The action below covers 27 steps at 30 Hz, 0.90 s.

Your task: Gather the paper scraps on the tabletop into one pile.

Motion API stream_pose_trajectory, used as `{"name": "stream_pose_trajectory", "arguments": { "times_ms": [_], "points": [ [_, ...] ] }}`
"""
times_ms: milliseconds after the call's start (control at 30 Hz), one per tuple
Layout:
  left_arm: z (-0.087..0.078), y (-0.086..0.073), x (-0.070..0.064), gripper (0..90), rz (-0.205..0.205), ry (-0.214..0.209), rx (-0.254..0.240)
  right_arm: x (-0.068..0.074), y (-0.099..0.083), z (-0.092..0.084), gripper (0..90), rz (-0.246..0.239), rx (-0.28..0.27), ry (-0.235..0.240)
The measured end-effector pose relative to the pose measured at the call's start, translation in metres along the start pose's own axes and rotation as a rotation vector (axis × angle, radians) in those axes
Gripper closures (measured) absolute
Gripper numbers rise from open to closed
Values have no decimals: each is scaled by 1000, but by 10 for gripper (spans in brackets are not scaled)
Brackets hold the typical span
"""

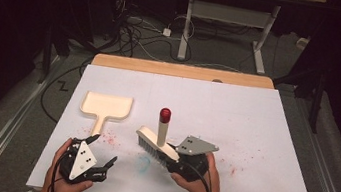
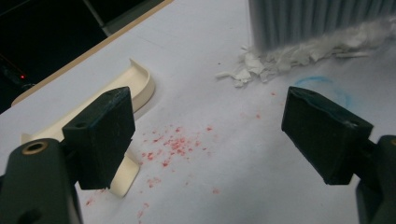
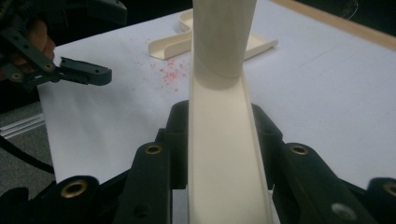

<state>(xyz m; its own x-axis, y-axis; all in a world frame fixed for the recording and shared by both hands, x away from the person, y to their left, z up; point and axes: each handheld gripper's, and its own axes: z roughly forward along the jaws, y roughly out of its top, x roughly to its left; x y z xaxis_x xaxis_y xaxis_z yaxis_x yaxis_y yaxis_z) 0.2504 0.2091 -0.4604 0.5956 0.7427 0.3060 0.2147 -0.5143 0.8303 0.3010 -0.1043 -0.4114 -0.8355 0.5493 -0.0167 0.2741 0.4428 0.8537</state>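
Note:
A cream brush with grey bristles and an upright red-tipped handle stands on the white table near the front. My right gripper is shut on the brush's cream back, with the handle rising just ahead of the jaws. To the left lies a cream dustpan, flat, its handle toward me. My left gripper hovers open at the front left, below the dustpan handle, with nothing between its pads. The bristles rest against white paper scraps.
Red specks are scattered beside the dustpan, and more lie at the table's right. A faint blue ring is drawn on the surface near the scraps. A wooden strip edges the table's far side.

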Motion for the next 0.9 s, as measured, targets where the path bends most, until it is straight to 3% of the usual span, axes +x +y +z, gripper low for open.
{"name": "stream_pose_trajectory", "arguments": {
  "times_ms": [67,233,400,533,700,800,900],
  "points": [
    [0,0,0,166,6,-3,7,-6,0,-14,682,-3,-11,16],
    [2,-1,-2,166,4,-15,24,-20,-6,-52,683,-22,-31,-5],
    [4,-1,-3,166,12,-23,39,-30,-24,-91,683,-87,10,-35],
    [6,0,-5,166,17,-27,48,-40,-46,-113,683,-73,44,-25],
    [11,2,-7,166,30,-49,67,-48,-67,-116,683,-78,115,9],
    [13,2,-7,167,34,-61,71,-47,-73,-105,683,-90,151,33],
    [14,2,-8,166,36,-68,74,-42,-72,-91,684,-84,142,72]
  ]
}}
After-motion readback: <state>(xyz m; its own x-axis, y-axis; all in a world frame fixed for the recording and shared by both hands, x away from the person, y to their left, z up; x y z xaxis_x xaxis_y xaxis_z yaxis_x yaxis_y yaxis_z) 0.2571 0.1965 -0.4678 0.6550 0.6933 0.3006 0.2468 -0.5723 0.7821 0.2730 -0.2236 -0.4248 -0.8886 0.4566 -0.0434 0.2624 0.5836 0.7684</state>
